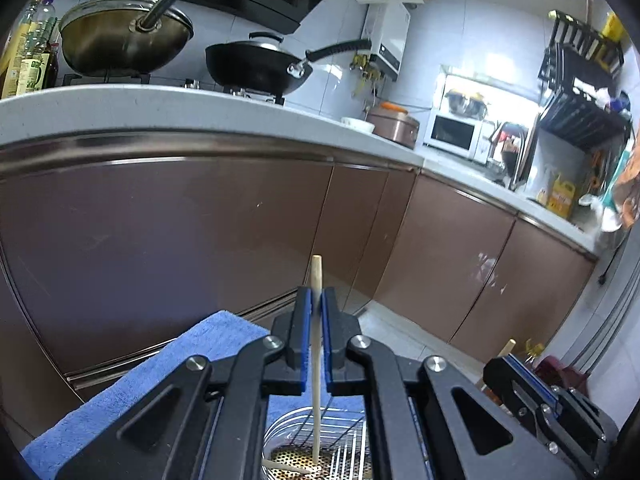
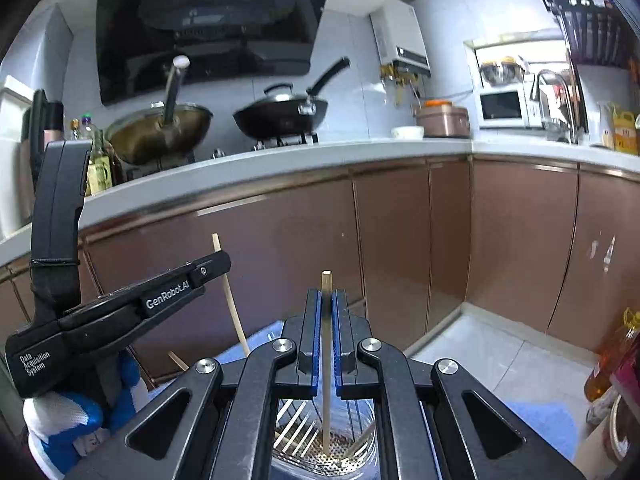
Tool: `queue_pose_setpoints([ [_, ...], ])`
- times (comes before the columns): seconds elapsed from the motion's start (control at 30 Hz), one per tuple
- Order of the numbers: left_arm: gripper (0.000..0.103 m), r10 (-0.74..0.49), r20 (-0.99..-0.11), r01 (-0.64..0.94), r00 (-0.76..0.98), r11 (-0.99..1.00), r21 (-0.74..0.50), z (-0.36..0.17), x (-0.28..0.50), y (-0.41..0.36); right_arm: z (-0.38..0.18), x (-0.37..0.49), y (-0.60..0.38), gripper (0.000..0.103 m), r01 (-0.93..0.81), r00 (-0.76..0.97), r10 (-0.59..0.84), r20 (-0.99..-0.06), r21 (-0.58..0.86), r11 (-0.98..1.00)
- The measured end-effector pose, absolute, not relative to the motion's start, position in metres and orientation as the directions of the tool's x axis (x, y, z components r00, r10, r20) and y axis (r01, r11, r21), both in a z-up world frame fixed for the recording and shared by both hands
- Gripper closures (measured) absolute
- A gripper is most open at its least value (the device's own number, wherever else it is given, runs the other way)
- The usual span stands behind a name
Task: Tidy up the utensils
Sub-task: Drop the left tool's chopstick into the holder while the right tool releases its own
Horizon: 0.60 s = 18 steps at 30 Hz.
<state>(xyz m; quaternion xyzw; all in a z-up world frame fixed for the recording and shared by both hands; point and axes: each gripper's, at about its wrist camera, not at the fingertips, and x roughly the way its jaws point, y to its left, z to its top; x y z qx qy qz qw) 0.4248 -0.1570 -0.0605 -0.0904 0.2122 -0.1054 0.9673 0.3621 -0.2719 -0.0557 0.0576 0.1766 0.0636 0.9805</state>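
In the left wrist view, my left gripper (image 1: pixel 317 294) is shut on an upright wooden chopstick (image 1: pixel 316 380). Its lower end stands in a clear utensil holder (image 1: pixel 288 428) with a perforated bottom, where another chopstick (image 1: pixel 286 466) lies flat. My right gripper (image 2: pixel 327 294) is shut on a second upright chopstick (image 2: pixel 326 392), whose tip reaches the holder's perforated bottom (image 2: pixel 340 460). Each gripper shows in the other's view: the right gripper (image 1: pixel 505 360) at lower right, the left gripper (image 2: pixel 224 260) at left with its chopstick (image 2: pixel 234 312), held by a blue-and-white gloved hand (image 2: pixel 80 412).
A blue towel (image 1: pixel 120 380) lies under the holder. Brown cabinet doors (image 2: pixel 400 248) face me under a white counter (image 1: pixel 120 108) with two woks (image 1: pixel 256 64), a rice cooker (image 2: pixel 442 118) and a microwave (image 2: pixel 502 106). An oil bottle (image 2: pixel 612 352) stands at the right.
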Motion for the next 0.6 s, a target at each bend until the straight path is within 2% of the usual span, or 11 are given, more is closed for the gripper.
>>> queue_pose_setpoints([
  [0.17,0.097,-0.247,-0.389,0.177,0.887,0.962,-0.208,-0.072,0.42,-0.158,-0.067,0.36,-0.28,0.096,-0.081,0.929,0.133,-0.345,0.159,0.984],
  [0.2,0.095,-0.25,-0.389,0.18,0.886,0.962,-0.207,-0.072,0.419,-0.158,-0.067,0.36,-0.28,0.091,-0.079,0.929,0.131,-0.345,0.161,0.984],
  [0.23,0.091,-0.254,-0.388,0.185,0.886,0.961,-0.206,-0.072,0.416,-0.158,-0.067,0.357,-0.282,0.082,-0.075,0.931,0.127,-0.343,0.162,0.984],
  [0.3,0.084,-0.262,-0.384,0.194,0.885,0.959,-0.207,-0.07,0.41,-0.157,-0.063,0.356,-0.283,0.074,-0.069,0.933,0.122,-0.339,0.164,0.984],
  [0.33,0.08,-0.263,-0.381,0.195,0.887,0.959,-0.206,-0.068,0.406,-0.156,-0.061,0.352,-0.284,0.074,-0.066,0.934,0.119,-0.335,0.165,0.984],
  [0.5,0.074,-0.258,-0.366,0.197,0.894,0.961,-0.196,-0.053,0.38,-0.15,-0.048,0.334,-0.282,0.074,-0.061,0.942,0.112,-0.315,0.167,0.984],
  [0.6,0.073,-0.239,-0.353,0.186,0.904,0.966,-0.178,-0.043,0.357,-0.144,-0.039,0.317,-0.282,0.074,-0.055,0.948,0.108,-0.299,0.178,0.983],
])
